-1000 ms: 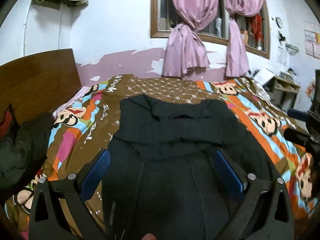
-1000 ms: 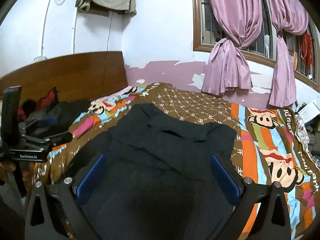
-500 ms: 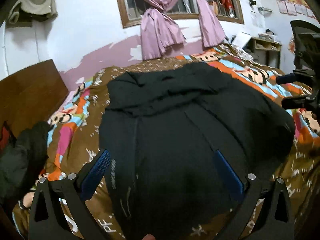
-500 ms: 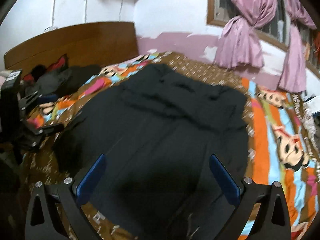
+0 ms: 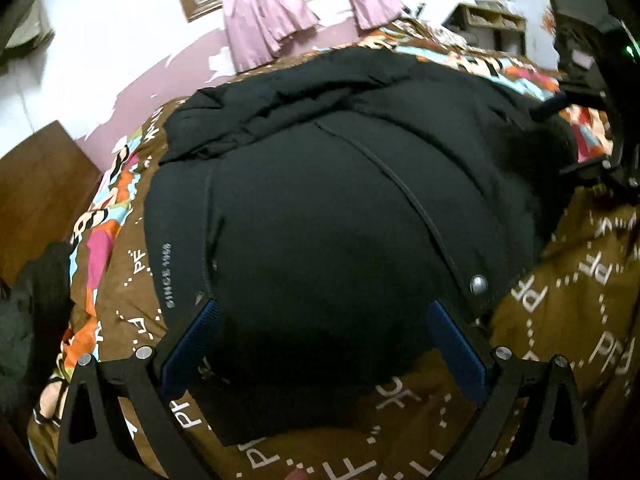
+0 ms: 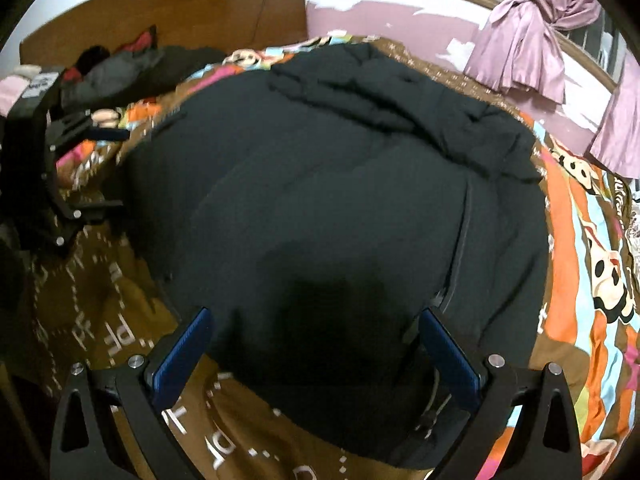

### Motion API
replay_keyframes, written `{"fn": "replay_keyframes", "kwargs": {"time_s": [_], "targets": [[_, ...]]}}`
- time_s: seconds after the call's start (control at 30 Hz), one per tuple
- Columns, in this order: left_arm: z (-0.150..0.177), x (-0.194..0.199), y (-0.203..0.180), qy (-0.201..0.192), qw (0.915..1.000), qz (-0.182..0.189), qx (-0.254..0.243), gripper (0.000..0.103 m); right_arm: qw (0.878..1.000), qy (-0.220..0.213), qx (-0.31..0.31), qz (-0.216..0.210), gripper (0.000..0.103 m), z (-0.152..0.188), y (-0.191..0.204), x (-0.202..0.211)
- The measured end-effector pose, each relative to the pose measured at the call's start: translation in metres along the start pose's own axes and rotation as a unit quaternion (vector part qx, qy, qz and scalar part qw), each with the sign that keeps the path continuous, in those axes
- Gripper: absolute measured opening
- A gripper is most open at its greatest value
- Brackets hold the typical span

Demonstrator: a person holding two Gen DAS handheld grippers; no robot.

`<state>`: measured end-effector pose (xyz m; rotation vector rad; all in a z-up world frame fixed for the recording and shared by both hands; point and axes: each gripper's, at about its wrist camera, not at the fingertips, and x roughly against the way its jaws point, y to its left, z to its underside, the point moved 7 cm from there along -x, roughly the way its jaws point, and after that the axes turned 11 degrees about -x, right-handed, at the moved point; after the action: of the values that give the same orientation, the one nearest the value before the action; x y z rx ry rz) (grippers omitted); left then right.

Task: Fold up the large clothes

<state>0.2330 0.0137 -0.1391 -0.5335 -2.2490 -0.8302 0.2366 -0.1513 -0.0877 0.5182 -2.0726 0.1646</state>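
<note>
You've got the big black padded jacket [image 5: 320, 208] spread out flat on the brown patterned bedspread [image 5: 568, 312], hood end at the far side toward the pink curtains [image 5: 268, 20], hem at the near edge right under both tools. Your left gripper [image 5: 320, 344] has its jaws wide open, straddling the near hem with nothing pinched. Same for your right gripper [image 6: 316, 344]: jaws spread apart over the hem, empty.

Stuff I'd watch from here:

- That jacket looks puffy and slick, so I'd guess a shallow bite on the hem slips out the moment you lift. Get the blue pads [image 5: 188, 344] properly over the edge before closing.
- Hem and bedspread are touching, so going in too low probably grabs bedding along with the coat and drags everything.
- The metal snap button [image 5: 478, 284] sits near the right side of the hem. Closing on it would likely give you a bad, skating hold.
- The drawcord toggle [image 6: 426, 420] dangles by the right tool's right finger and could snag.
- Grabbing at uneven spots will skew the fold, and trapped air will make it spring back.
</note>
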Motion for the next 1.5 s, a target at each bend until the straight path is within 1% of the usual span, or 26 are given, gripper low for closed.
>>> {"fn": "replay_keyframes", "kwargs": {"time_s": [0.13, 0.23, 0.4, 0.6, 0.7, 0.9, 1.07, 1.17, 1.27, 1.37, 1.43, 1.5], "targets": [[0.006, -0.005, -0.008, 0.005, 0.9999, 0.000, -0.016, 0.101, 1.000, 0.026, 0.016, 0.004, 0.103, 0.016, 0.001, -0.010], [0.011, -0.010, -0.009, 0.016, 0.9998, 0.001, -0.015, 0.101, 0.999, 0.039, 0.033, 0.006, 0.103, 0.026, 0.003, -0.016], [0.017, -0.015, -0.010, 0.028, 0.9996, 0.005, -0.008, 0.101, 0.997, 0.037, 0.065, 0.019, 0.103, 0.033, 0.014, -0.020], [0.020, -0.020, -0.016, 0.037, 0.9991, 0.007, -0.018, 0.101, 0.994, 0.047, 0.083, 0.058, 0.103, 0.039, 0.016, -0.034], [0.023, -0.023, -0.018, 0.042, 0.9988, 0.006, -0.025, 0.101, 0.989, 0.038, 0.112, 0.085, 0.103, 0.039, 0.020, -0.039], [0.025, -0.027, -0.018, 0.048, 0.9986, 0.001, -0.023, 0.101, 0.975, 0.014, 0.159, 0.154, 0.103, 0.036, 0.027, -0.052], [0.027, -0.030, -0.019, 0.053, 0.9984, 0.000, -0.018, 0.101, 0.966, -0.006, 0.182, 0.186, 0.103, 0.030, 0.029, -0.060], [0.028, -0.031, -0.018, 0.054, 0.9984, 0.001, -0.012, 0.101, 0.965, -0.016, 0.172, 0.199, 0.103, 0.022, 0.022, -0.062], [0.028, -0.031, -0.017, 0.054, 0.9985, 0.002, -0.004, 0.101, 0.968, -0.036, 0.150, 0.198, 0.103, 0.006, 0.014, -0.056], [0.025, -0.027, -0.013, 0.045, 0.9990, 0.002, 0.009, 0.101, 0.978, -0.055, 0.115, 0.166, 0.103, -0.014, 0.009, -0.039], [0.023, -0.024, -0.012, 0.037, 0.9992, 0.002, 0.013, 0.101, 0.984, -0.055, 0.096, 0.139, 0.102, -0.029, 0.005, -0.032], [0.019, -0.020, -0.014, 0.027, 0.9996, 0.001, 0.008, 0.101, 0.990, -0.051, 0.069, 0.113, 0.102, -0.045, 0.000, -0.025]]}}
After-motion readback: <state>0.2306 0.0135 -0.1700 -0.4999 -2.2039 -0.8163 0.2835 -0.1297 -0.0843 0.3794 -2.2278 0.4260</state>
